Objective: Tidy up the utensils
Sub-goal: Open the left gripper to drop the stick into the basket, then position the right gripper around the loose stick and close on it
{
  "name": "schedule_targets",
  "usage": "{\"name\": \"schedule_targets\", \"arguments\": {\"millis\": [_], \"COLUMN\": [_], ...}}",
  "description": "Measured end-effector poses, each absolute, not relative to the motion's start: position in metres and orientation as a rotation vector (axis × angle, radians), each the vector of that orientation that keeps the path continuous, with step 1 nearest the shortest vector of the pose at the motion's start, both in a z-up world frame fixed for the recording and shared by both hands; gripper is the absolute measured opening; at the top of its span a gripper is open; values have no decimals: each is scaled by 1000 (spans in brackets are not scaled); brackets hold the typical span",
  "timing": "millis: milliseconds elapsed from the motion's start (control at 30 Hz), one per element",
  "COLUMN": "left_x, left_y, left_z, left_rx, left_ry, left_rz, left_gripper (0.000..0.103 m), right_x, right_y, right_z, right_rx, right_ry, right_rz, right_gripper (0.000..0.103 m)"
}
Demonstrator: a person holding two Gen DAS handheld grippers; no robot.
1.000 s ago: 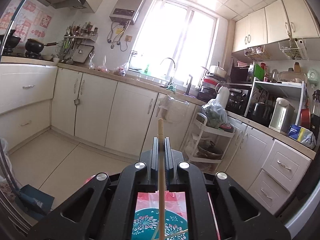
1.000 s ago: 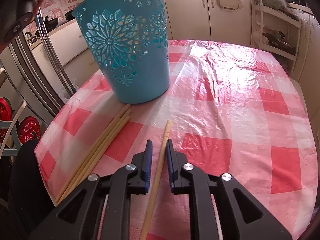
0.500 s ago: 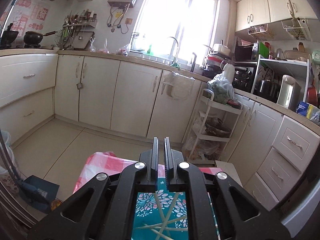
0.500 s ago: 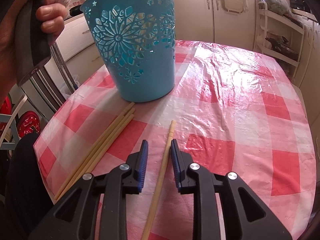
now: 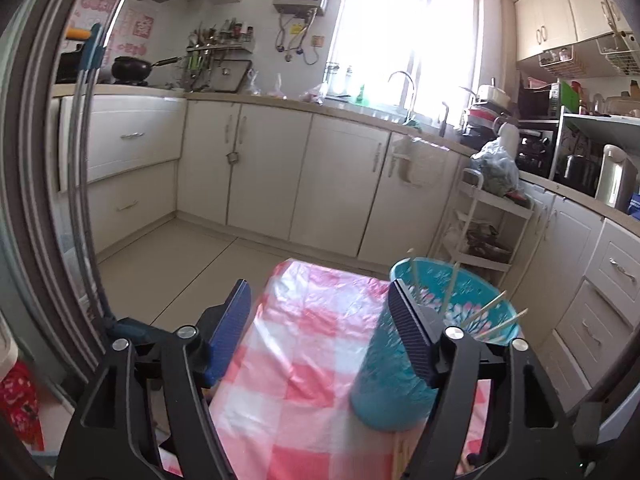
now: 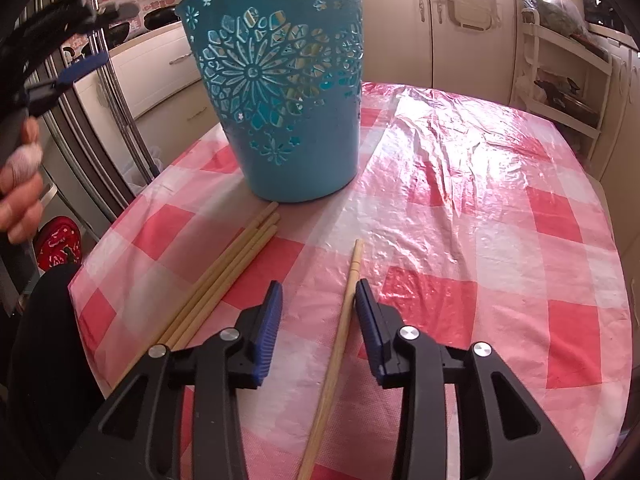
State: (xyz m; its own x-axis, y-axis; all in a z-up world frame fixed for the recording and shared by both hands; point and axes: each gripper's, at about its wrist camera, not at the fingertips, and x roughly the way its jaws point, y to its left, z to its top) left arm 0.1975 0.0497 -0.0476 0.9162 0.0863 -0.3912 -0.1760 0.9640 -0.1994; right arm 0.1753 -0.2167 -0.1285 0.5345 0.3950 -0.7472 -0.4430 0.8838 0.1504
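In the right wrist view, a person's hand (image 6: 18,184) sits at the far left edge, wrapped round the handle of the left gripper (image 6: 86,36), which shows there only as a blurred dark frame with a blue pad up beside the fridge.

In its own view the left gripper (image 5: 320,312) has its jaws opening, spread wide, with nothing between them but a stretch of the red-and-white checked tablecloth (image 5: 304,344). Its left finger hangs past the table's left edge, over the floor. Its right finger overlaps the near rim of the teal basket (image 5: 384,376), which stands upright on the cloth, mostly to the right of that finger. Several chopsticks in the basket (image 5: 486,308) lean out over its rim (their lower ends are hidden inside).

The right gripper (image 6: 318,312) points down at the table, its jaws opening and parted. To the left of its left finger lies a bundle of chopsticks (image 6: 224,276), side by side on the cloth, their far ends touching or nearly touching the foot of the basket (image 6: 288,120). Between the two fingers lies a single chopstick (image 6: 340,328), flat on the tablecloth (image 6: 480,240) and running away from the camera; it sits closer to the right finger, just beside that blue pad, and neither pad presses on it. The basket stands ahead of the fingertips and slightly left. Right of the right finger is only checked cloth.
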Motion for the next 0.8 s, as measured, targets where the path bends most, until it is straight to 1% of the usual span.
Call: {"name": "schedule_targets", "arguments": {"millis": [100, 233, 333, 467, 667, 767, 800], "left_x": [185, 184, 191, 198, 205, 210, 211], "left_y": [66, 73, 70, 63, 54, 56, 56], "left_z": [-81, -114, -131, -140, -143, -147, -148], "left_rx": [-265, -253, -243, -239, -221, -234, -239], "left_ry": [468, 548, 604, 622, 641, 675, 686], "left_rz": [165, 159, 138, 118, 107, 107, 109], "left_gripper": [70, 75, 80, 86, 89, 89, 89], "right_x": [175, 176, 178, 179, 173, 175, 176], "right_y": [-215, -215, -214, -211, -203, -210, -213], "right_z": [-128, -127, -127, -126, -127, -127, -126], "right_rx": [-44, -19, -18, -50, -156, -142, -131], "right_ry": [878, 889, 895, 897, 874, 879, 884], "right_rz": [489, 469, 447, 418, 380, 364, 364], "right_gripper": [43, 43, 43, 42, 32, 18, 17]}}
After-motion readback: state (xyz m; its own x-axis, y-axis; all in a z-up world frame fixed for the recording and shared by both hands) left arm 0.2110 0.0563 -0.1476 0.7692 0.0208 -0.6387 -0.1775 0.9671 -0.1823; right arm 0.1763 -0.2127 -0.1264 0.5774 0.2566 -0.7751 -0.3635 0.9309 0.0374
